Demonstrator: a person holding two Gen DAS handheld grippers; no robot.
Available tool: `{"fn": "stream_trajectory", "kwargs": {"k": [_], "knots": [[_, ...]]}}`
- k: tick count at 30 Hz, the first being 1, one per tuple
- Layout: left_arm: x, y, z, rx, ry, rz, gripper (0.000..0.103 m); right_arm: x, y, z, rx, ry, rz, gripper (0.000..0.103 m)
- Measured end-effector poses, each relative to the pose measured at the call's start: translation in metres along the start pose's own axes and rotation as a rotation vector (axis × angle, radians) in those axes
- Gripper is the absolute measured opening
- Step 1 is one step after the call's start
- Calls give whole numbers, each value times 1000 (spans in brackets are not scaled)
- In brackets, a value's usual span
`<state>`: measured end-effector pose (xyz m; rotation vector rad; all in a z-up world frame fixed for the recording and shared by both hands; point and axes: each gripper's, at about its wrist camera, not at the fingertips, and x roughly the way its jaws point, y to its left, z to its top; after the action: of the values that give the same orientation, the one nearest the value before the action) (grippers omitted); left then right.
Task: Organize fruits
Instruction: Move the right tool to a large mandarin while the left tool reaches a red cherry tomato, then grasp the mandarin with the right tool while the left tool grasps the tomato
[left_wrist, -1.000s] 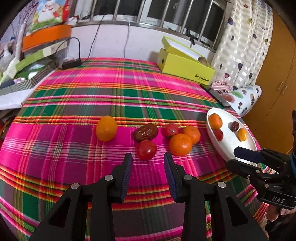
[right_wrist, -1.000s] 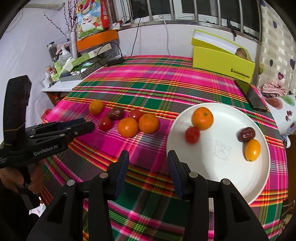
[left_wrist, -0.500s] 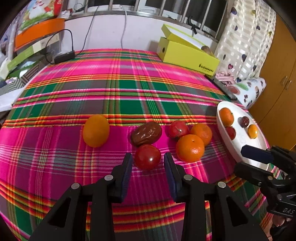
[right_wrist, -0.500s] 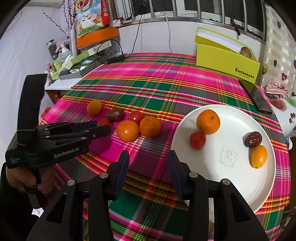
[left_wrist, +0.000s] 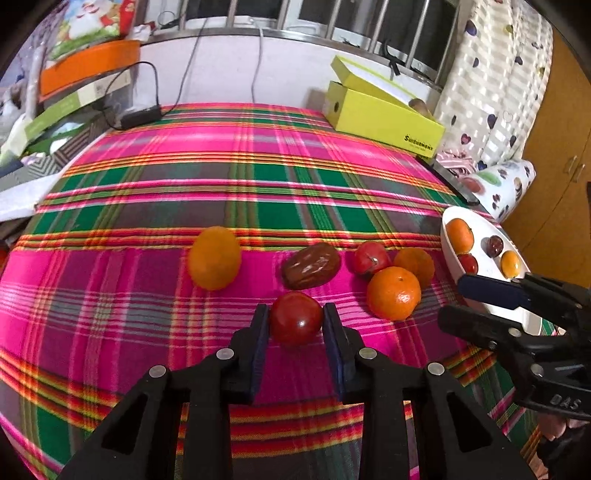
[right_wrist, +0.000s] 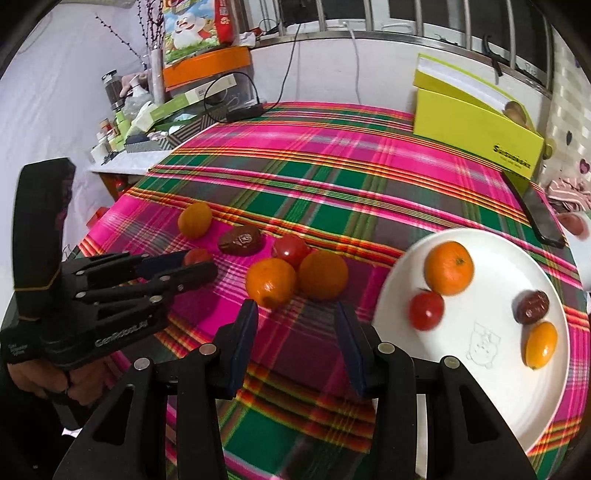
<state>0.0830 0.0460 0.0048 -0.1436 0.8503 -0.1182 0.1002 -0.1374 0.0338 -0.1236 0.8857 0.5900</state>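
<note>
A plaid tablecloth (left_wrist: 258, 177) in pink, green and red covers the table, and its far half lies bare up to the yellow box (left_wrist: 384, 114) at the back right. The right wrist view takes in the whole white plate (right_wrist: 491, 373) near the table's right edge, holding a mandarin (right_wrist: 448, 267), a tomato (right_wrist: 426, 310), a dark date (right_wrist: 532, 307) and a small yellow-orange fruit (right_wrist: 541, 344), with much bare white between them; the left wrist view shows that plate only as a thin sliver. The left wrist view alone shows the grasp closely: the left gripper (left_wrist: 295, 319) has its two fingers set on either side of a red tomato (left_wrist: 295, 317) resting on the cloth, the pads touching or nearly touching its flanks, not clearly squeezing. Behind the tomato lie a yellow-orange fruit (left_wrist: 214, 257), a brown date (left_wrist: 311, 265), another tomato (left_wrist: 370, 257) and two mandarins (left_wrist: 394, 292), the three rightmost clustered and touching. The right gripper (right_wrist: 295, 319) hangs spread wide and empty over bare cloth, just in front of the mandarins and just left of the plate rim. A dark phone (right_wrist: 541, 212) lies beyond the plate near the right edge. A hand (right_wrist: 44, 380) grips the left tool's handle at the lower left.
</note>
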Motion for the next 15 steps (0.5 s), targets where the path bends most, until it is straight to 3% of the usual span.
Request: {"fn": "stream_trajectory", "kwargs": {"k": [15], "knots": [[-8,20,-6,-41,-8,5,40,37,20,15,-53,45,18,45]]}}
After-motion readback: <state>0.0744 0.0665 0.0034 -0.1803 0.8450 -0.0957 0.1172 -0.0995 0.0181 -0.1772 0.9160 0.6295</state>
